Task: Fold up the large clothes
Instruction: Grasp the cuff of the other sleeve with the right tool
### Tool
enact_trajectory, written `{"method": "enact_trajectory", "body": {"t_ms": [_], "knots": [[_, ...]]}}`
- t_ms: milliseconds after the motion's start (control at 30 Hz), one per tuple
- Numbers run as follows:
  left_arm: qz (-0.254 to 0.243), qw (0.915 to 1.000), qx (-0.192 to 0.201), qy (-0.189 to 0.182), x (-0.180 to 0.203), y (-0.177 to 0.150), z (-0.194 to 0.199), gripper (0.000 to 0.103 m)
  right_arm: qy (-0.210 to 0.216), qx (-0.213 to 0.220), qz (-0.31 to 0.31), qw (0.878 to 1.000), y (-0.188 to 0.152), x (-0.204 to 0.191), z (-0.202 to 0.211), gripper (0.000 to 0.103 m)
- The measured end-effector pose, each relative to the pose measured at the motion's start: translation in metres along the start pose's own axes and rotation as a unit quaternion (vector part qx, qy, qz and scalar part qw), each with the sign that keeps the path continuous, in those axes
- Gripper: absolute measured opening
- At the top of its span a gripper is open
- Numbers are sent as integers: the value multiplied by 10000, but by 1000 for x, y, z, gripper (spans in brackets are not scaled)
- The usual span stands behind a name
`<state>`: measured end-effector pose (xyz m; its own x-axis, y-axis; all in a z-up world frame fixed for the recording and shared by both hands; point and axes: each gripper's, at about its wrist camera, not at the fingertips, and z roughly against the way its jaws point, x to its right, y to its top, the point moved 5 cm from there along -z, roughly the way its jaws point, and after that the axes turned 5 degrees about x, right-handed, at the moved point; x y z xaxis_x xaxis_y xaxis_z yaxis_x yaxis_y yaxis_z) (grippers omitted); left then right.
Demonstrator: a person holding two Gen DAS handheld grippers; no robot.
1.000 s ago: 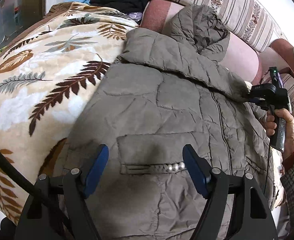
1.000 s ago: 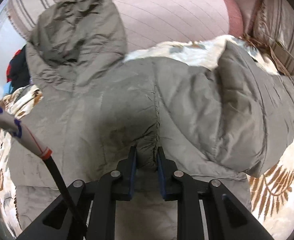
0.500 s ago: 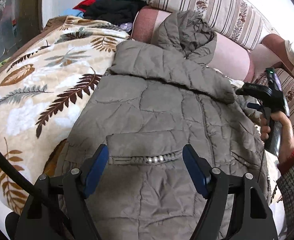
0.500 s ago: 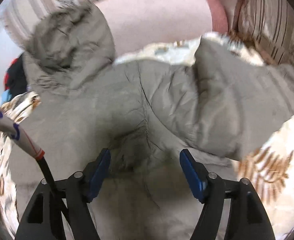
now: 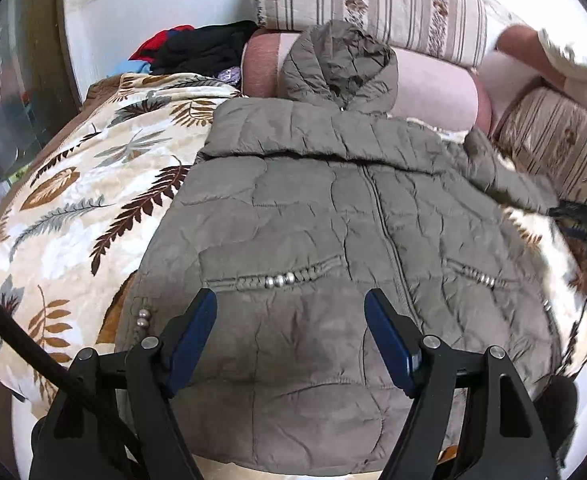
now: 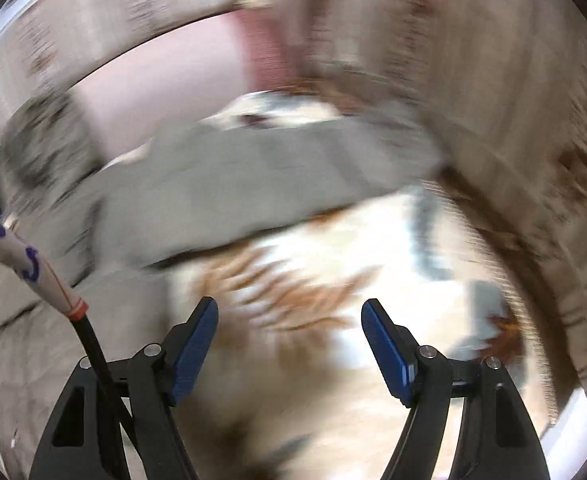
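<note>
I judge the padded jacket (image 5: 333,248) soft and bulky but light; its smooth shell may slip, so I would take a thick fold at the hem or the sleeve (image 6: 261,176), not the flat middle. It lies front up on the leaf-pattern blanket (image 5: 73,208), zip shut, hood (image 5: 341,64) against the pink bolster (image 5: 433,92). It is grey-brown and quilted, with beaded pocket trims. My left gripper (image 5: 291,340) hovers over its lower part, jaws wide and empty. My right gripper (image 6: 289,344), jaws also wide and empty, is over the blanket beside the blurred sleeve.
</note>
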<state>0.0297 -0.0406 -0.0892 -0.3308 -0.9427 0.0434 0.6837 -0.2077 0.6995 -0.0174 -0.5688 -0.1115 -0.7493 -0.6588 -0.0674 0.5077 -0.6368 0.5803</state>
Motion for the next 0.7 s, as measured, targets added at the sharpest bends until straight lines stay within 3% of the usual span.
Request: {"method": "enact_trajectory", "body": {"t_ms": [233, 433, 567, 700], "knots": [[-123, 9997, -135, 132, 10, -4, -20, 75, -201, -137, -1011, 9946, 29, 72, -57, 78], [-3, 9990, -306, 337, 3, 3, -39, 75, -363, -175, -1289, 9908, 62, 84, -108, 76], [163, 9981, -508, 311, 0, 7, -51, 75, -115, -244, -1816, 9830, 73, 92, -135, 72], [140, 9973, -596, 408, 0, 11, -60, 75, -121, -97, -1854, 9825, 91, 91, -148, 69]]}}
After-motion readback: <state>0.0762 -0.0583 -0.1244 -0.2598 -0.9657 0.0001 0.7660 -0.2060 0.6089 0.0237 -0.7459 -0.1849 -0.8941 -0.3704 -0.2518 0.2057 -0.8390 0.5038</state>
